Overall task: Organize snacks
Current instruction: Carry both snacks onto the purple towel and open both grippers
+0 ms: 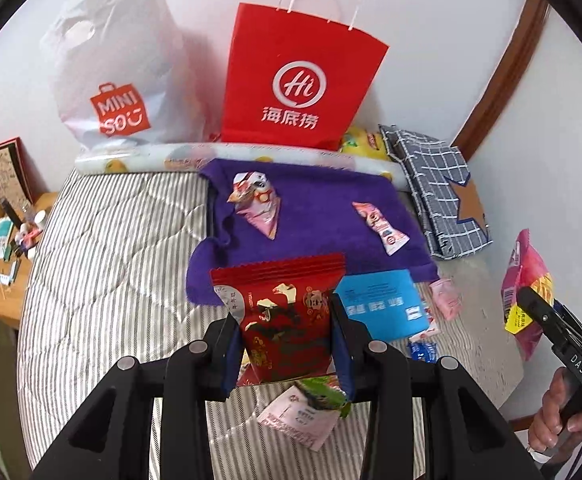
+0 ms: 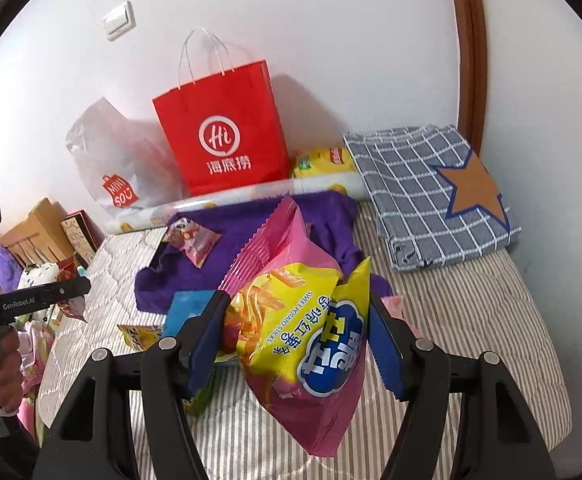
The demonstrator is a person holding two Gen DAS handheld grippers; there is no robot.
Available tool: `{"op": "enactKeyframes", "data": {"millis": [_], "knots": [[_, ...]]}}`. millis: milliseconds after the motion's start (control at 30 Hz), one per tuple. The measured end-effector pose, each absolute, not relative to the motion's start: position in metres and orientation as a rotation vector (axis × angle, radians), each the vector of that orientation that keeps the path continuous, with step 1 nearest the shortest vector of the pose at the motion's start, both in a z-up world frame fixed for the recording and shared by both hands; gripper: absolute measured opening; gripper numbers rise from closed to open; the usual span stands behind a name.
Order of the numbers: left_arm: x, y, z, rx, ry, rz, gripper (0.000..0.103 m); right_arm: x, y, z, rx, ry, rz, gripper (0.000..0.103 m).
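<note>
My left gripper (image 1: 287,328) is shut on a red snack packet (image 1: 287,312) and holds it above the striped bed. My right gripper (image 2: 297,328) is shut on a pink and yellow sweet potato sticks bag (image 2: 303,332); that bag also shows at the right of the left wrist view (image 1: 525,300). Small pink snack packets (image 1: 257,204) (image 1: 381,228) lie on a purple towel (image 1: 315,220). A blue packet (image 1: 383,304) lies at the towel's near edge. A pink and green packet (image 1: 307,408) lies under the left gripper. A red paper bag (image 1: 303,80) stands at the wall.
A white Miniso plastic bag (image 1: 119,76) leans on the wall left of the red bag. A folded blue checked cloth (image 2: 427,192) with a star lies at the back right. A yellow packet (image 2: 323,162) lies behind a patterned roll (image 1: 231,156). A cluttered bedside table (image 1: 7,240) stands left.
</note>
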State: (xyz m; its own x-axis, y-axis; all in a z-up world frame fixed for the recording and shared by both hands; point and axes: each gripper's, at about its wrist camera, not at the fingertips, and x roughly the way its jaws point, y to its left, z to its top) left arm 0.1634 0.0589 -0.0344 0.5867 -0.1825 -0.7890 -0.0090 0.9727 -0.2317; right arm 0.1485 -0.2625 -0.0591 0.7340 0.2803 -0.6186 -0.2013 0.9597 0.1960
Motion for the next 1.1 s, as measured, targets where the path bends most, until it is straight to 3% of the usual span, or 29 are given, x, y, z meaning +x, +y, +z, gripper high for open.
{"op": "enactKeyframes", "data": {"millis": [433,1100], "knots": [[0.191,0.054,-0.039,-0.212,0.956,-0.101,0.036,0.181,-0.257,-0.055,0.124,0.694,0.272,0.066],[0.274,0.082,-0.076,-0.235,1.017,-0.069,0.036,0.31,-0.22,-0.066,0.096,0.704,0.323,0.066]]}}
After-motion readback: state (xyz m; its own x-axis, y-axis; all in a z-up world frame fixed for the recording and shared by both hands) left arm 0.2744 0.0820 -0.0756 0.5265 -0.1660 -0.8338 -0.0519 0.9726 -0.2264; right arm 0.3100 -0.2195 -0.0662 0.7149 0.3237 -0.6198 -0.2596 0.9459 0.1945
